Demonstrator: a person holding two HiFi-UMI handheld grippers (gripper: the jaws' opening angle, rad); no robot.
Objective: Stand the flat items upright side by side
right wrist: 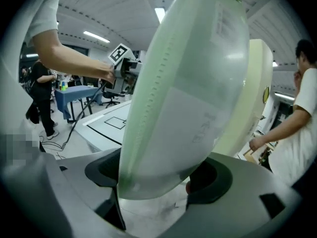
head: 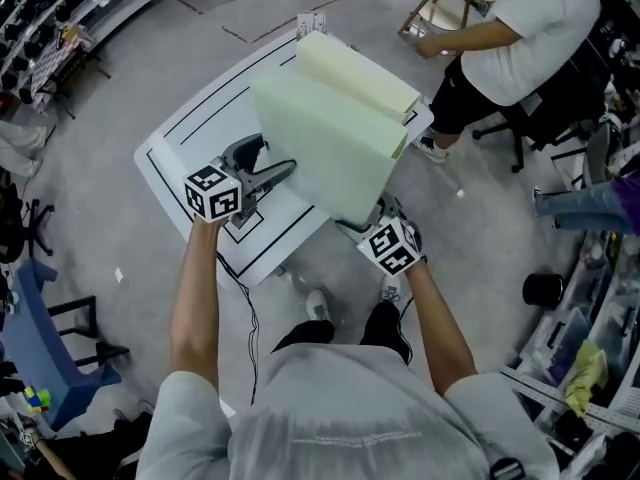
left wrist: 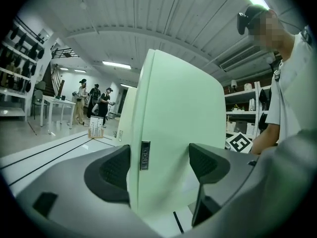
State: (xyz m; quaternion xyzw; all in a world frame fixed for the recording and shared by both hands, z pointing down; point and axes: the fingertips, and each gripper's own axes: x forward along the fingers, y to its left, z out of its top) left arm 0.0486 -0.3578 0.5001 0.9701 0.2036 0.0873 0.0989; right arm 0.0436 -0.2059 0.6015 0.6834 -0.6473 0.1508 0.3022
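Both forearms reach forward over the near edge of the white table, left arm nearly straight, right arm bent slightly inward; each hand grips its tool from behind the marker cube.

Left gripper: jaws stand well apart and bracket the near left corner of the pale green file box; one pad lies at the narrow spine, the other against the broad face; reads as a pinch on the box.

Right gripper: jaws closed against the lower right corner of the same box, a pad on each side of it.

The pale green file box stands on edge over the middle of the table, between the two grippers; the cream file box stands just behind it, broad faces roughly parallel; contact between the two cannot be told.

Hidden or unclear: in the head view the right jaws sit under the box corner; the box's bottom edge is covered, so contact with the table is uncertain; the lower part of the cream file box is cut off by the green one; the spine label print is too small to read.
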